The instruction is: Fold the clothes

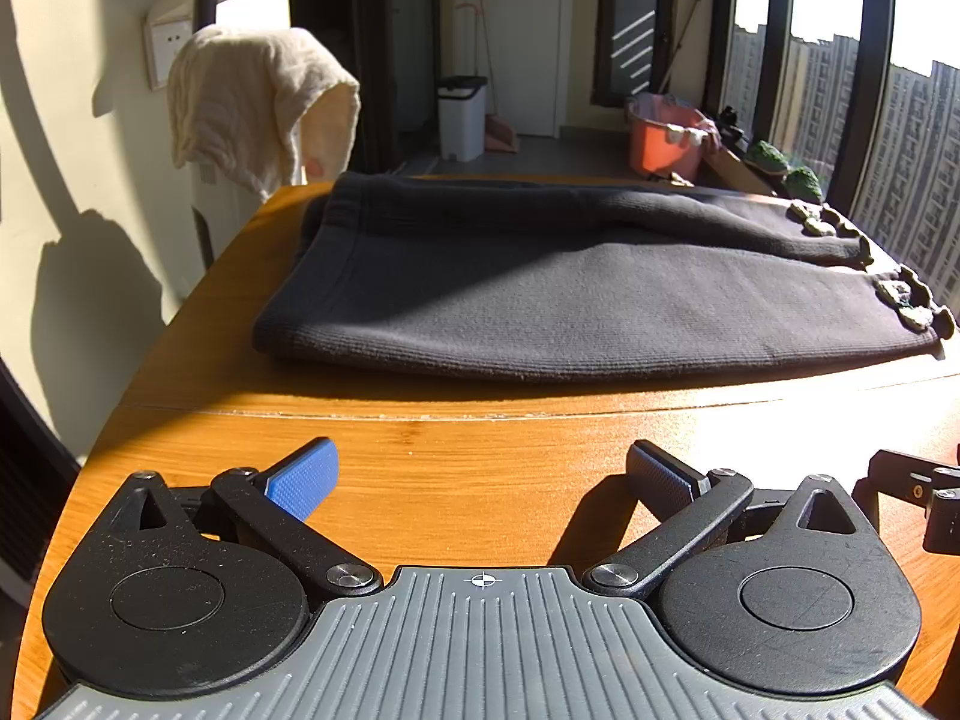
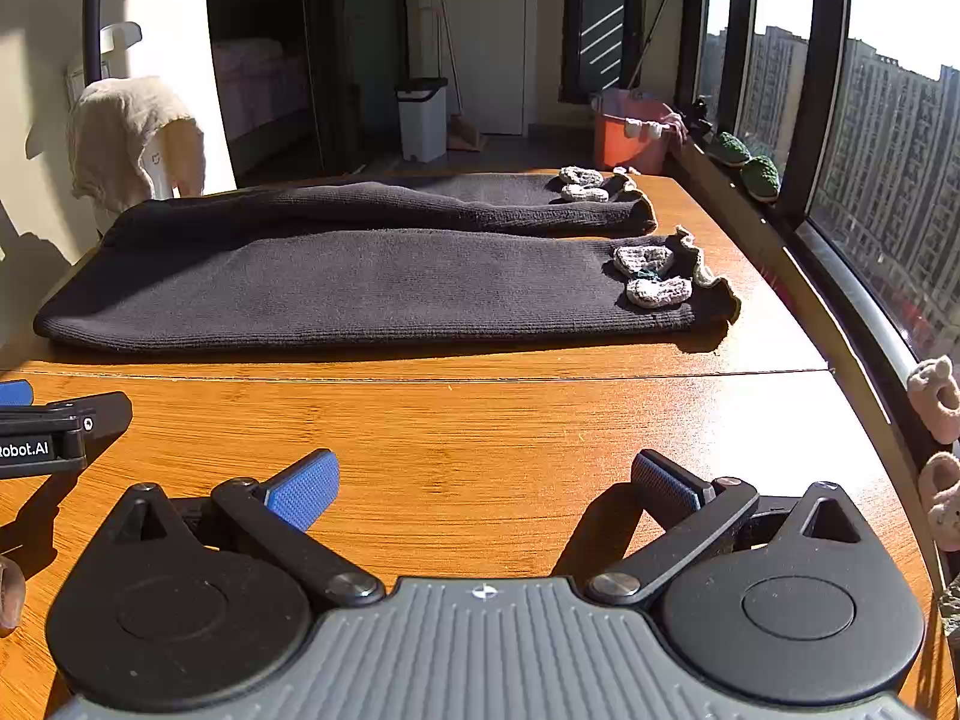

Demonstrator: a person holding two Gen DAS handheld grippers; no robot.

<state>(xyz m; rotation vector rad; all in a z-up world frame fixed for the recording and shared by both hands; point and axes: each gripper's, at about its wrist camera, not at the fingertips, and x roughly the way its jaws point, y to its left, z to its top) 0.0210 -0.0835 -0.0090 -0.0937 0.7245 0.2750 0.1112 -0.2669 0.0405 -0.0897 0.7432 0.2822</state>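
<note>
Closest in the left wrist view, the left gripper (image 1: 482,474) hangs low over the bare wooden tabletop (image 1: 480,450), its jaws spread wide and holding nothing. The fingers are black metal links tipped with blue, finely textured pads (image 1: 306,477), hinged on a ribbed grey body. The right wrist view shows the right gripper (image 2: 485,480) in the same state: jaws wide, empty, over the same glossy orange-brown wood. A thin seam (image 2: 420,377) crosses the tabletop ahead of both.

Beyond the seam lie the trousers (image 1: 570,300), dark ribbed knit, flat on the far half of the tabletop, well apart from both grippers. The waistband points left and the two legs run right, side by side.

The right view shows the cuffs plainly: frilled edges with pale crocheted bows (image 2: 651,276) on each. In the left view these are small lumps at the far right edge. The left view shows the thick stitched waistband (image 1: 336,240) more clearly.

Only the right view catches the side of the left gripper at its left edge and pink plush toys (image 2: 936,396) by the window. Both views show a cream towel (image 1: 258,102) draped over something white behind the tabletop, a white bin (image 1: 461,117) and an orange bucket (image 1: 663,141).
</note>
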